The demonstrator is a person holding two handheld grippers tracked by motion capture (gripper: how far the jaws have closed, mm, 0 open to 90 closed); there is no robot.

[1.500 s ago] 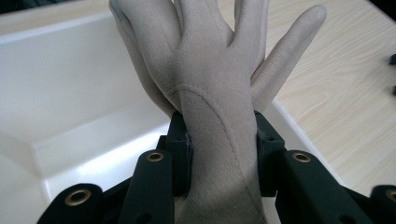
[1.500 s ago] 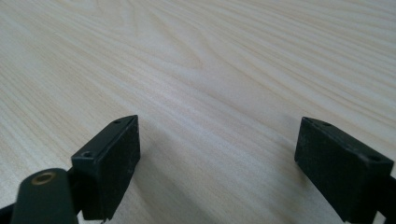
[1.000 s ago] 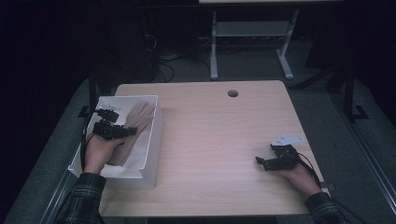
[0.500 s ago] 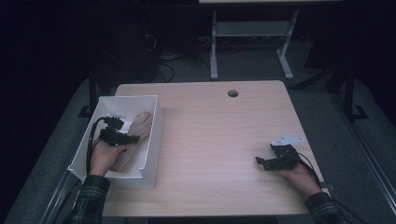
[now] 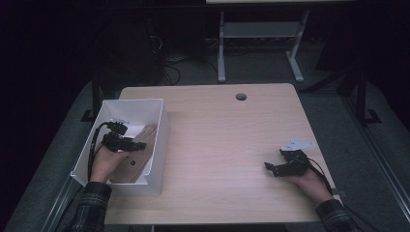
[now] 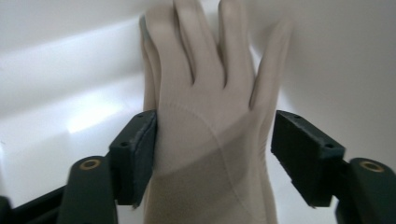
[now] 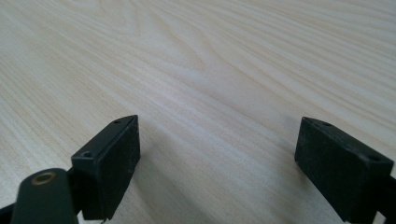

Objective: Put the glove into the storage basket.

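Both grippers were black: the left gripper trailed a looping black cable, and the right gripper carried a grey three-cornered plate. Brass-coloured rivets marked the jaw arms. The person wore dark plaid sleeves.

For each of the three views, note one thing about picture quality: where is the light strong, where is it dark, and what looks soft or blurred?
High view: the surroundings are dark, while the wooden table and white box are lit. Left gripper view: a glare patch lies on the box wall, and the beige glove has soft fingertips. Right gripper view: even light on the wood grain, with soft shadows beside the right gripper.
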